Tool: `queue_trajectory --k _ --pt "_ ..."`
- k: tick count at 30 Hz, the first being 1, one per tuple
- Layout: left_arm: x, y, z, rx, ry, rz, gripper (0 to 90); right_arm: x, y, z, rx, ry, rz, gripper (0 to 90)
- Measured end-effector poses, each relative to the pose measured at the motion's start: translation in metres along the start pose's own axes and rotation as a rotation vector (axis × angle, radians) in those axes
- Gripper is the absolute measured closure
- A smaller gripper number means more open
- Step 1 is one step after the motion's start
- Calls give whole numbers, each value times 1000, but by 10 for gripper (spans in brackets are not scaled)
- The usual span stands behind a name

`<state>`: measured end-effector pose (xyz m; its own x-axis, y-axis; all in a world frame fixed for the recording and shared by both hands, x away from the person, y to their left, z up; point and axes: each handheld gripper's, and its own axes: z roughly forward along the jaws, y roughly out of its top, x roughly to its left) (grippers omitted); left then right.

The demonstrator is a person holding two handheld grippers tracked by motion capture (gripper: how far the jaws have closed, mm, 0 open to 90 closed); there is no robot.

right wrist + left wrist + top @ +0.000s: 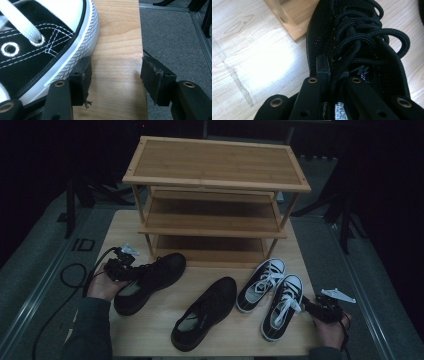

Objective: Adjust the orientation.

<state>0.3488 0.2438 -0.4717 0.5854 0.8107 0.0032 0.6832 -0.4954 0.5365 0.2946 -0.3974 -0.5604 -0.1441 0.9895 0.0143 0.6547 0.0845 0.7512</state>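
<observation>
Here we work in a dark room with grey carpet [45, 240] around a light wooden table [235, 330]; black stand legs rise in the gloom at both sides. At the table's far half stands a three-tier bamboo shoe rack [215, 195], its shelves bare. In front of it lie four shoes: a black mesh shoe [155, 277] at the left, its toe near the rack's foot, a second black shoe [207, 312] in the middle, and a pair of black-and-white canvas sneakers [272, 292] side by side at the right. Our left gripper [334, 72] is closed on the black mesh shoe at the collar by the laces, one jaw outside and the other inside the opening. Our right gripper [115, 75] sits low at the table's right edge with its jaws spread wide and nothing between them; its left jaw lies against the white rubber sole of the nearer sneaker.
</observation>
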Motion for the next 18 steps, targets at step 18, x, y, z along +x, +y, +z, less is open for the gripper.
queue_trajectory --k 18 --pt "-3 -4 -2 -22 -23 -57 778 0 0 0 0 -1 -1 418"
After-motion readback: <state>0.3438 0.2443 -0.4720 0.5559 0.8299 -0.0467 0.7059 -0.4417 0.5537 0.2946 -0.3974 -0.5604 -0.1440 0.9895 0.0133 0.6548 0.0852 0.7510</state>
